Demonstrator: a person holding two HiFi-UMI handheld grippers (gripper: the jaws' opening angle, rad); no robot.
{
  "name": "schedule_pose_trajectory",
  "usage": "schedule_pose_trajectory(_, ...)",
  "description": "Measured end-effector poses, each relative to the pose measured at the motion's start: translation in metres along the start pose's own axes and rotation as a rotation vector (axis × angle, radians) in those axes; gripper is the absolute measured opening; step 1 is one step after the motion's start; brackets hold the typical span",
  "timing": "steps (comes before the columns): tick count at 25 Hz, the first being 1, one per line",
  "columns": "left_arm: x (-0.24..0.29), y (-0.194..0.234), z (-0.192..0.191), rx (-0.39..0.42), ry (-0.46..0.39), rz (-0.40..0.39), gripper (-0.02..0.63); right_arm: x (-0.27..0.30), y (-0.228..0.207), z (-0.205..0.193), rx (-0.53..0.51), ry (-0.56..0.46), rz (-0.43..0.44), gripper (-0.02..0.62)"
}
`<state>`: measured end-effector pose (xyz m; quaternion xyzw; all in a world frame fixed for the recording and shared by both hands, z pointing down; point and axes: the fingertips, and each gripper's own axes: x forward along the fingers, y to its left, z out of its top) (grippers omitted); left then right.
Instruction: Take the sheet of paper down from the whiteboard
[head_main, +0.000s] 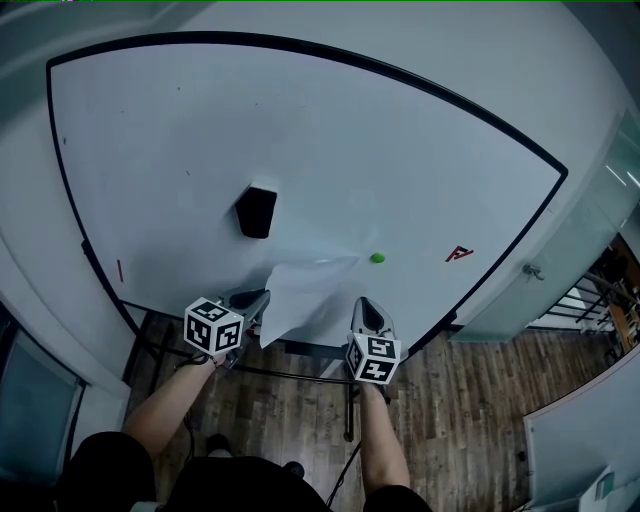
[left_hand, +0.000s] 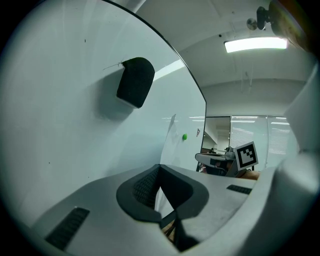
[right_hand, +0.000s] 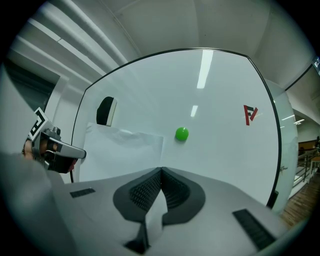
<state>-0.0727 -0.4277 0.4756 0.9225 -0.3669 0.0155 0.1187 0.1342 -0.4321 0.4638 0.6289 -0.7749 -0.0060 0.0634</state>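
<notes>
While the left hand-held gripper (head_main: 258, 299) and right hand-held gripper (head_main: 366, 304) clamp paper (head_main: 305, 292), the whiteboard (head_main: 350, 150) rises above floorboards (head_main: 470, 400).

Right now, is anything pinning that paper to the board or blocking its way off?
Nothing visible does. The green magnet sits just beside the sheet, off its top corner and not on it, and the black eraser hangs higher up, apart.
</notes>
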Motion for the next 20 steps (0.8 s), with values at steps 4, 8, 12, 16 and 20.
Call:
schedule_pose_trajectory(4,0.0001,0.0005,0.0001,0.0,-0.001,0.001,0.02,0.0017,0.0029,-0.0021,-0.002,0.006,0.009,0.025)
schedule_pose_trajectory(8,0.0005,-0.0003,0.0012,0.003,0.0,0.004,0.02,0.0011,0.0024,-0.0034,-0.003,0.013,0.011,0.025)
schedule_pose_trajectory(12,0.0014,0.0007,0.0018,0.0,-0.001,0.008,0.02,0.0021,0.0038,-0.0062,0.0,0.018,0.019,0.025)
schedule_pose_trajectory(16,0.0037,0.0009,0.0023,0.0,-0.002,0.01,0.02,0.003,0.0049,-0.0081,0.0,0.021,0.026,0.025)
schedule_pose_trajectory(20,0.005,-0.0003,0.0033,0.003,-0.002,0.01,0.02,0.0032,0.0049,-0.0052,0.001,0.013,0.032,0.025)
